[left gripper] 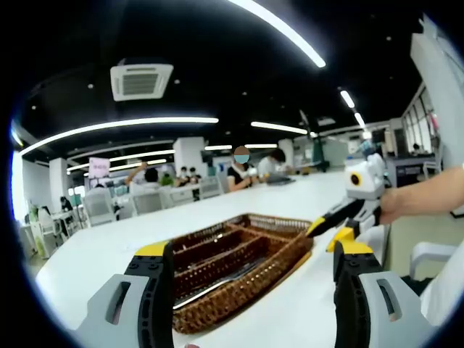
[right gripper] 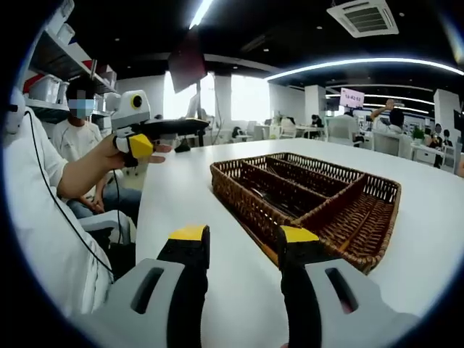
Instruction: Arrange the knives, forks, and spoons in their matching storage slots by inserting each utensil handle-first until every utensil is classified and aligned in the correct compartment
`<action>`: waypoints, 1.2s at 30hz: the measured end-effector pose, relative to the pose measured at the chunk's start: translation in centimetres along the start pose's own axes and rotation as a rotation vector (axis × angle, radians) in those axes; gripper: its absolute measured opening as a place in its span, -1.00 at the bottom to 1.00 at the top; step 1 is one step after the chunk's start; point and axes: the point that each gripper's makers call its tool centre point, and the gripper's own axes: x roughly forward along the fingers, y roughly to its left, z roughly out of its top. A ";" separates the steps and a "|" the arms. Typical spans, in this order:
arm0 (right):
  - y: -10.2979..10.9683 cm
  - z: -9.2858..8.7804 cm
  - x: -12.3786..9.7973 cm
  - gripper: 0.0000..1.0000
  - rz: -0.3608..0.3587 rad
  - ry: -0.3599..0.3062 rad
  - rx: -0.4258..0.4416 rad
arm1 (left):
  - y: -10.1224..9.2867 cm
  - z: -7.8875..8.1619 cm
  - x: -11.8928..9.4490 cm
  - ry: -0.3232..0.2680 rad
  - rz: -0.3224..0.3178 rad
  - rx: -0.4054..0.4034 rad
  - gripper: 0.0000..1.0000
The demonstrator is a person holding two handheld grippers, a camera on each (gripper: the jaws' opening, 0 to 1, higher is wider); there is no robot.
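Left gripper view: left gripper (left gripper: 254, 264) spread wide, jaws rising from the bottom edge well apart, yellow tips bare, pinching nothing and touching nothing. Just beyond and between those tips, a brown wicker tray (left gripper: 301, 254) lying flat on the white table (left gripper: 109, 246), long axis slanting away toward the upper right. Long parallel compartments running the same way, with a short cross slot at the far end. Metal utensils (left gripper: 214, 284) lying in the nearest compartment, close behind the left-hand jaw, lengthwise along the slot; knife, fork or spoon cannot be told. Past the tray's far right corner, right gripper (left gripper: 331, 232) held in a hand (left gripper: 395, 205), tips parted and empty, hovering just over the corner; contact cannot be told.

Right gripper view: right gripper spread (right gripper: 243, 238), jaws apart, nothing between them. Tray (right gripper: 239, 194) directly ahead, its near corner just behind the right-hand tip, long axis running away to the upper right. Something dark in the middle slot, too blurred to name. Well off to the left, beyond the table (right gripper: 181, 203) edge, left gripper (right gripper: 145, 141) in a hand (right gripper: 109, 154), yellow tip raised; opening cannot be told from here
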 end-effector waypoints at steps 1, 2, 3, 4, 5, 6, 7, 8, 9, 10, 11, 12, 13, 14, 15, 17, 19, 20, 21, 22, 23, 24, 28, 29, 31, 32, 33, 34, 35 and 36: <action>-0.1 -0.3 0.0 -0.23 -0.003 0.013 -0.002 | 0.0 0.0 0.0 0.000 0.001 0.001 0.83; -0.2 -0.8 -0.1 -0.23 -0.006 0.031 0.000 | 0.0 -0.1 0.0 0.001 0.002 0.001 0.83; -0.3 -1.1 -0.1 -0.23 -0.008 0.036 0.003 | 0.0 -0.1 0.1 0.003 0.002 0.000 0.83; -0.4 -1.3 -0.1 -0.24 -0.010 0.042 0.007 | 0.0 -0.2 0.1 0.006 0.002 -0.001 0.83; -0.4 -1.5 -0.2 -0.25 -0.013 0.046 0.006 | 0.0 -0.2 0.1 0.007 0.002 0.000 0.83; -0.6 -1.6 -0.2 -0.27 -0.018 0.053 0.006 | 0.0 -0.2 0.1 0.007 0.002 0.001 0.83; -0.7 -1.8 -0.3 -0.29 -0.021 0.063 0.009 | 0.0 -0.2 0.1 0.007 0.002 0.001 0.83; -0.8 -2.0 -0.3 -0.29 -0.023 0.067 0.013 | 0.0 -0.2 0.1 0.006 0.002 0.000 0.83; -0.8 -2.0 -0.4 -0.29 -0.024 0.070 0.015 | 0.0 -0.2 0.2 0.005 0.002 -0.001 0.83; -0.8 -2.1 -0.4 -0.29 -0.024 0.071 0.015 | 0.0 -0.2 0.2 0.005 0.002 0.000 0.83; -1.1 -2.3 -0.4 -0.29 -0.033 0.081 0.022 | 0.0 -0.2 0.2 0.006 0.002 0.000 0.83; -1.2 -2.6 -0.5 -0.30 -0.039 0.097 0.024 | -0.1 -0.2 0.2 0.007 0.000 -0.001 0.83; -1.3 -2.7 -0.5 -0.30 -0.043 0.104 0.023 | -0.1 -0.3 0.3 0.007 0.000 -0.001 0.83; -1.5 -2.9 -0.5 -0.31 -0.052 0.119 0.012 | -0.2 -0.3 0.3 0.007 -0.002 -0.001 0.83; -1.5 -3.1 -0.5 -0.32 -0.053 0.128 0.011 | -0.2 -0.3 0.3 0.008 -0.002 -0.002 0.83; -1.8 -3.4 -0.5 -0.32 -0.063 0.141 0.027 | -0.1 -0.3 0.3 0.010 -0.002 -0.004 0.82; -2.0 -3.6 -0.6 -0.32 -0.066 0.146 0.035 | -0.1 -0.3 0.3 0.009 -0.002 -0.004 0.82; -2.1 -3.7 -0.6 -0.32 -0.070 0.153 0.040 | -0.2 -0.3 0.2 0.008 -0.002 -0.004 0.82; -2.1 -4.0 -0.6 -0.33 -0.075 0.166 0.042 | -0.1 -0.3 0.2 0.008 -0.001 -0.004 0.82; -2.2 -4.2 -0.5 -0.33 -0.078 0.176 0.049 | -0.1 -0.3 0.2 0.007 -0.001 -0.004 0.82; -2.3 -4.3 -0.5 -0.33 -0.081 0.177 0.049 | -0.2 -0.3 0.2 0.008 -0.001 -0.004 0.82; -2.3 -4.4 -0.5 -0.33 -0.083 0.181 0.051 | -0.1 -0.4 0.2 0.009 -0.001 -0.004 0.82; -2.7 -5.0 -0.5 -0.33 -0.098 0.206 0.069 | -0.2 -0.6 0.1 0.012 -0.001 -0.006 0.82; -2.7 -5.1 -0.4 -0.33 -0.099 0.209 0.069 | -0.2 -0.6 0.1 0.012 -0.001 -0.006 0.81; -2.8 -5.2 -0.4 -0.33 -0.101 0.214 0.072 | -0.2 -0.6 0.0 0.012 -0.002 -0.006 0.81; -2.8 -5.3 -0.4 -0.33 -0.101 0.218 0.074 | -0.3 -0.6 0.0 0.011 -0.002 -0.006 0.81; -2.8 -5.3 -0.3 -0.33 -0.104 0.220 0.070 | -0.3 -0.6 0.0 0.011 -0.001 -0.007 0.81; -2.8 -5.3 -0.3 -0.33 -0.104 0.221 0.071 | -0.3 -0.6 0.0 0.012 -0.001 -0.007 0.81; -2.8 -5.3 -0.3 -0.33 -0.105 0.222 0.072 | -0.3 -0.7 -0.1 0.012 -0.001 -0.007 0.81; -2.8 -5.3 -0.3 -0.33 -0.105 0.223 0.073 | -0.3 -0.7 -0.1 0.013 -0.001 -0.007 0.81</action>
